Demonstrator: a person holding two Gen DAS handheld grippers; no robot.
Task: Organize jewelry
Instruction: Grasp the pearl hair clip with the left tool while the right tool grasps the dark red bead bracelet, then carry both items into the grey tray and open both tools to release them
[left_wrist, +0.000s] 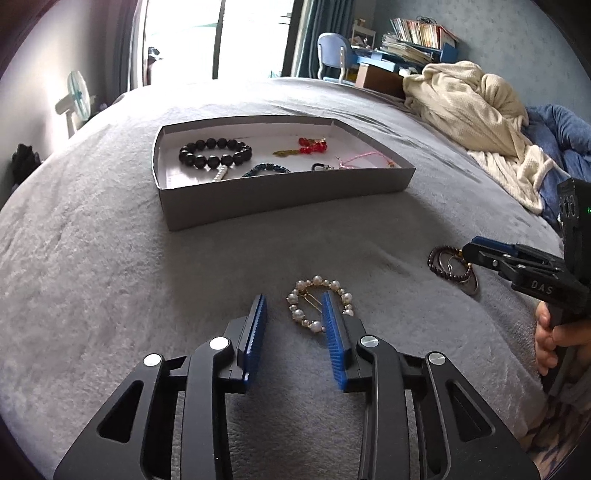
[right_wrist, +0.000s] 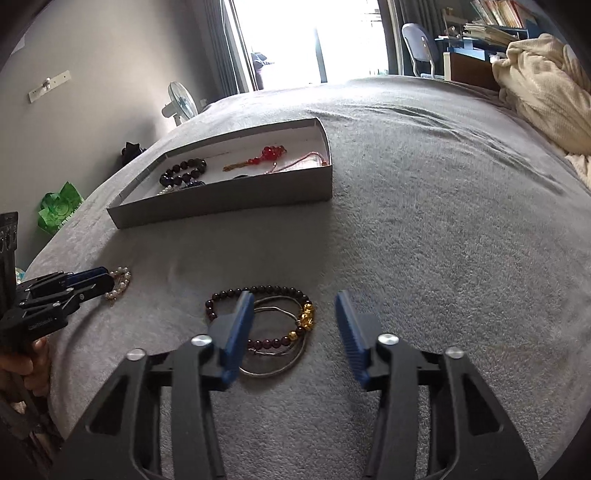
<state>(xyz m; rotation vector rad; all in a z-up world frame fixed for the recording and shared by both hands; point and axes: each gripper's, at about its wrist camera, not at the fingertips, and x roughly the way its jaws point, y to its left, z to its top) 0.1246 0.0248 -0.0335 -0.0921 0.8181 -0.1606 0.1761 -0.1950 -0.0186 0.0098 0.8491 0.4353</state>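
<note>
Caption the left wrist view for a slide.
Open left gripper hovers at a pearl hair clip on the grey bed, before a jewelry-filled box.

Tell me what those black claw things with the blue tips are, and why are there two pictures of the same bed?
Those claws are hand-held grippers. A person holds one in each hand and squeezes them to pick things up. Each gripper carries a small camera that looks along its own two fingers, so you get two pictures: one from the left gripper and one from the right gripper.

They hover over a grey blanket on a bed. Both are open and hold nothing.

Under the left gripper lies a pearl hair clip. Under the right one lie a dark red bead bracelet and a silver bangle in a little pile.

Further back sits a grey box with jewelry already in it, like a black bead bracelet and some red beads.

In the left picture you can see the person's hand holding the right gripper.
</note>
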